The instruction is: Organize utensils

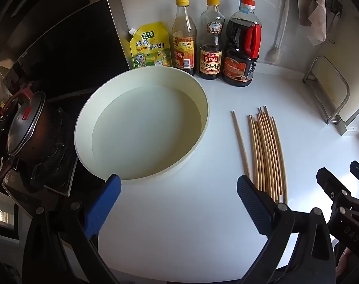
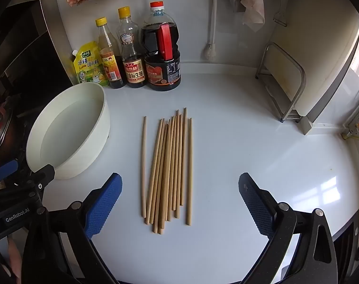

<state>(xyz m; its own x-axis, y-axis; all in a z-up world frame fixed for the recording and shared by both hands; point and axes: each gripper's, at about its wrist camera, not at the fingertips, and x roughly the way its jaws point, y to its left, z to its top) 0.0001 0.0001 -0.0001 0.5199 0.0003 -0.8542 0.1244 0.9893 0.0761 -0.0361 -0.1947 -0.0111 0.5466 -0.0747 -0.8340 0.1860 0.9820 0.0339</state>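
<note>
— Blue ribbed pads stand wide apart on the right gripper, holding nothing, hovering low over the near ends of the chopsticks. Why there?

— Likely to line up a grab: the wooden sticks lie flat on the white table, roughly parallel, pointing away, most bunched and overlapping, one stray just left of the bunch.

— And the left gripper?

— Equally wide open and empty, hanging over bare table between the basin and the sticks. One fingertip overlaps the basin's near rim in its own view; contact can't be judged.

— What's the basin like?

— Round, cream, smooth plastic by the look, straight-walled, nothing in it. It sits just left of the sticks, probably their destination.

— Behind them?

— Three sauce bottles and a yellow pouch against the wall, glossy, well clear. Thin round sticks on a slick top may roll when pinched.
</note>
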